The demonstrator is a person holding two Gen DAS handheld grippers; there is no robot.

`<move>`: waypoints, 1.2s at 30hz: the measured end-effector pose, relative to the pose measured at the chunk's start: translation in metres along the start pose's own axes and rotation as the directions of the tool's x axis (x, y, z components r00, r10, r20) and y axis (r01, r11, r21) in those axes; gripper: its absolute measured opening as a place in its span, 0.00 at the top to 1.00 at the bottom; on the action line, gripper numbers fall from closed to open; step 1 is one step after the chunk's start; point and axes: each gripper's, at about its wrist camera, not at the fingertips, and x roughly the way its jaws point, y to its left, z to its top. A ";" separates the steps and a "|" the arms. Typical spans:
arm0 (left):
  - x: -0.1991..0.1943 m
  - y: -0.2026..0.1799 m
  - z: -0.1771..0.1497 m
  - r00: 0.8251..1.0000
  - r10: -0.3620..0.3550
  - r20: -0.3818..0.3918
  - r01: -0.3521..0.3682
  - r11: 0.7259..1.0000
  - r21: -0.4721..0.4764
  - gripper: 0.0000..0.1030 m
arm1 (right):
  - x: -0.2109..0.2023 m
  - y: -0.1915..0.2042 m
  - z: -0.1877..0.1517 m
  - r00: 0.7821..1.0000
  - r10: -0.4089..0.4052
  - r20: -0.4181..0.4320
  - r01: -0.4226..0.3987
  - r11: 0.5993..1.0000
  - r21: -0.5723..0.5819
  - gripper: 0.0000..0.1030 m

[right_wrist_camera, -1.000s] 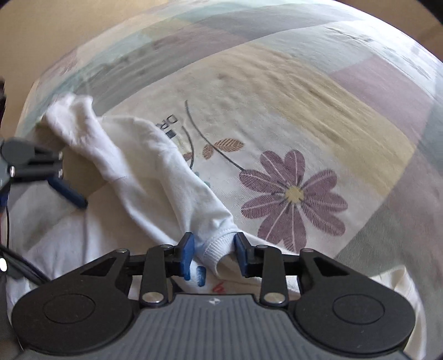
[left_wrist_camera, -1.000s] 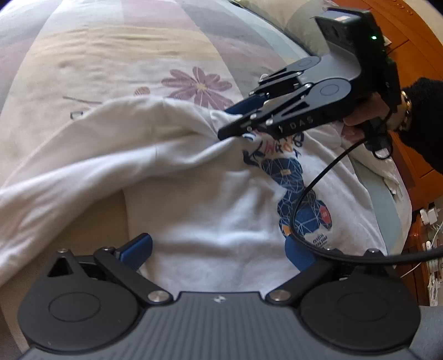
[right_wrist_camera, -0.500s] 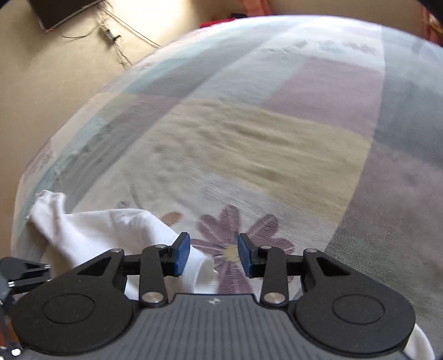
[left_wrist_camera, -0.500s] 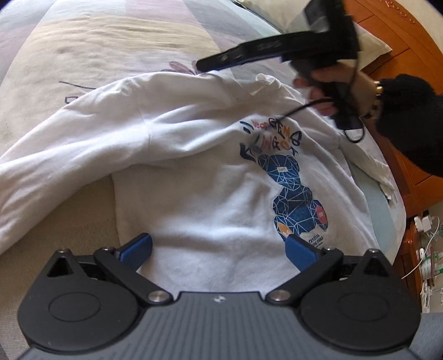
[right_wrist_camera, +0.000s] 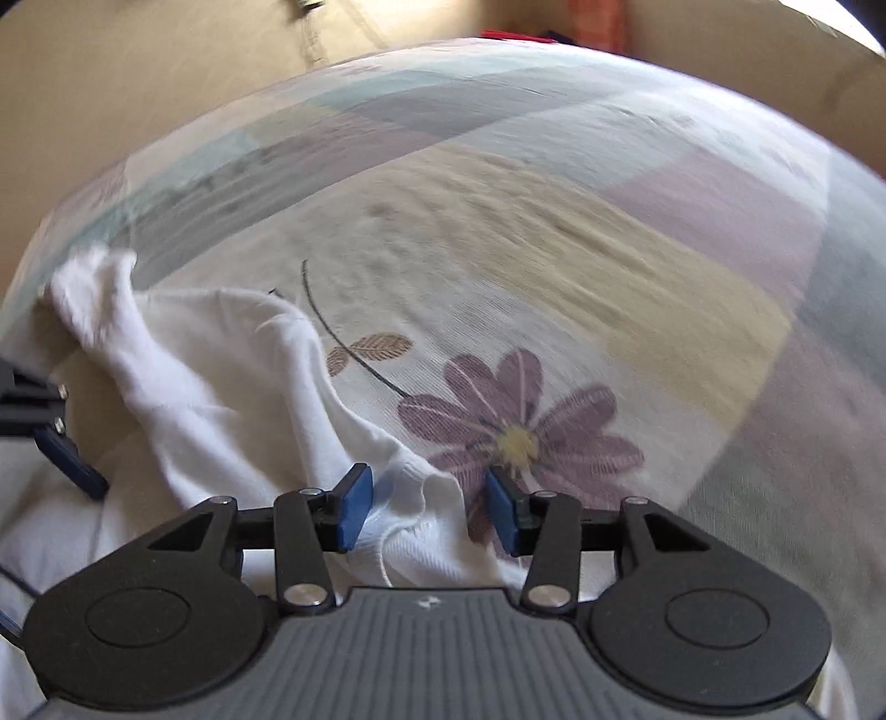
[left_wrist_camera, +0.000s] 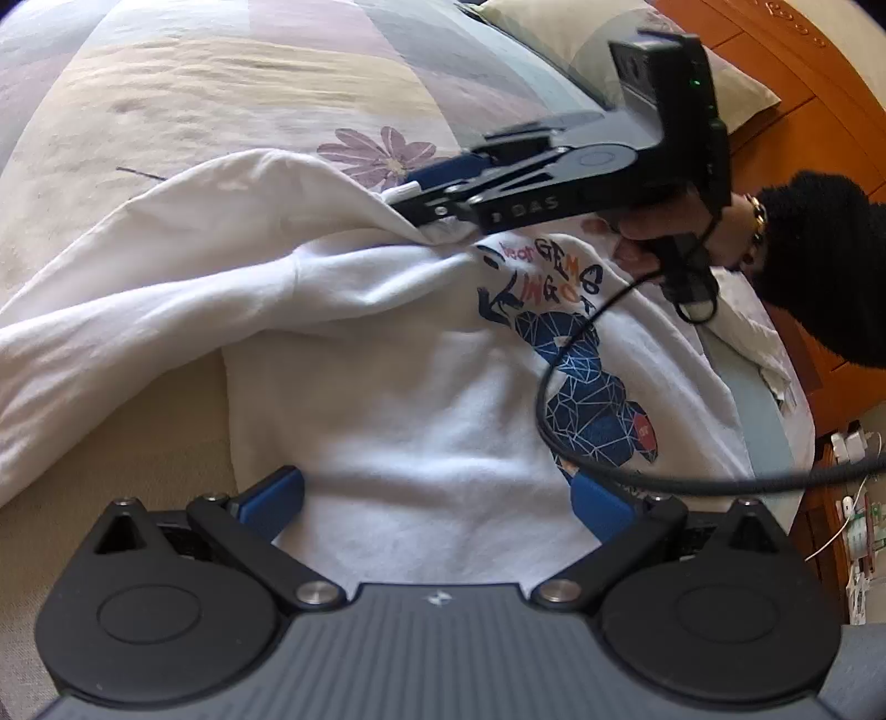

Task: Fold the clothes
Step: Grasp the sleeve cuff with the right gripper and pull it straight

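While my left gripper (left_wrist_camera: pixel 437 498) hangs with its blue pads spread wide over the lower body of the white sweatshirt (left_wrist_camera: pixel 398 399), it pinches nothing; both pads sit just above the cloth, one at each side of the hem end. My right gripper (right_wrist_camera: pixel 423 507) is parted too, its pads either side of a ribbed collar fold that rises between them, not pressed onto it. From the left wrist view that right gripper (left_wrist_camera: pixel 443 191) lies low at the sweatshirt's neck, with white cloth bunched up under its fingers and a hand (left_wrist_camera: pixel 659 227) in a black fuzzy sleeve (left_wrist_camera: pixel 819 266) on its grip. A black cable (left_wrist_camera: pixel 559 387) loops from it across the sweatshirt's chest.

The sweatshirt is soft, matte cotton, rumpled, chest up, with a blue faceted print (left_wrist_camera: pixel 587 376) and multicoloured lettering. One long sleeve (right_wrist_camera: pixel 111 332) trails away from the neck, twisted and limp, ending in a crumpled cuff.

Under the sweatshirt lies a bedspread (right_wrist_camera: pixel 554 221) of pale pastel patches with a purple flower (right_wrist_camera: pixel 520 426) just beyond the collar. Past the flower the bedspread runs bare and wide. On the sweatshirt's far side from the sleeve, a pillow (left_wrist_camera: pixel 603 50) and an orange wooden headboard (left_wrist_camera: pixel 786 72) close things in.
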 end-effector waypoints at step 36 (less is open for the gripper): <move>-0.011 -0.002 -0.004 1.000 0.007 0.015 -0.007 0.999 -0.049 0.01 | 0.030 -0.030 0.073 0.974 -0.228 0.011 0.229 0.972 -0.060 0.82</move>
